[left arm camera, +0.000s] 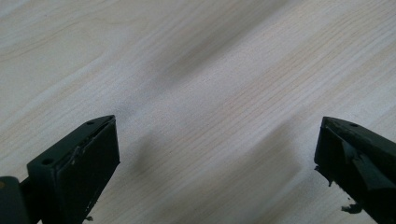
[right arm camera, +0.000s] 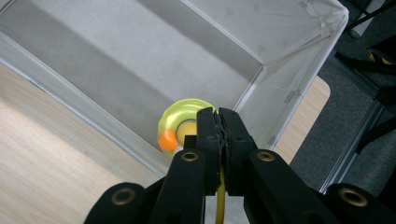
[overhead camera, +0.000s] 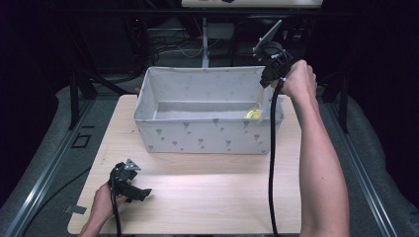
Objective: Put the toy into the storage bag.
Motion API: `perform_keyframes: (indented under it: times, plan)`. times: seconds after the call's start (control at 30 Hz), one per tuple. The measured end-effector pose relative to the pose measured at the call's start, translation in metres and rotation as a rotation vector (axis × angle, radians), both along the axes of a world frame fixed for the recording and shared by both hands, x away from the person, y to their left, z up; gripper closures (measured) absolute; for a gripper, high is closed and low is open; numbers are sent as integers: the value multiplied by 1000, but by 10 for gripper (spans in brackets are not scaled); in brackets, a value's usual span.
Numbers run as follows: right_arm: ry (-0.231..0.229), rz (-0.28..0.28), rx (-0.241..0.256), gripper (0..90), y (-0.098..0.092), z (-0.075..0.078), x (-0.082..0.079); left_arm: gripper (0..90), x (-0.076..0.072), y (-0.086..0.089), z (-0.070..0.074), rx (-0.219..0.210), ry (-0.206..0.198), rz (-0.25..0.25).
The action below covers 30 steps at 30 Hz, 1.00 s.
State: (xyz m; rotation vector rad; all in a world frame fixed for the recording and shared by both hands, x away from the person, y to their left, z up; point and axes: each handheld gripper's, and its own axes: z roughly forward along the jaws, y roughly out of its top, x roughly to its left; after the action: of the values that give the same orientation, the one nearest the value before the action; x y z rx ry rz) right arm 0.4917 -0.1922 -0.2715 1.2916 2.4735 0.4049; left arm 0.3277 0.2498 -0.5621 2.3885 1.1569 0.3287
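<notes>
**Fingers clamped on a yellow toy, low inside the bin**

The fingers of the right gripper are pressed together on a thin yellow stem, and the toy hangs from it: a yellow disc with an orange spot (what it is exactly I cannot tell). In the high view the toy sits low in the right front corner of the bin, close to the floor of it; whether it touches I cannot tell.

The step in hand looks like lowering the toy into the bin. The next move calls for a little more descent until the toy rests, then parting the fingers and lifting the gripper straight up, so that the stem does not drag the toy along.

The bin's right wall and front wall stand close to the toy, so any sideways swing could knock it against the fabric. The cable trails down over the front rim and might catch there.

The left gripper rests on the worktop near its front left corner, well apart from the bin; its fingers are spread wide with only bare wood between them.
</notes>
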Motion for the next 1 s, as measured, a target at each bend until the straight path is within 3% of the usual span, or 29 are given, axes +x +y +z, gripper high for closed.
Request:
perform_keyframes:
  times: [0.5, 1.0]
  plan:
    - [6, -45, 14, 880, -13, -22, 4, 3, 0, 0, 0, 2, -5, 2]
    - [50, -76, 5, 880, -22, -52, 8, 3, 0, 0, 0, 3, -4, 0]
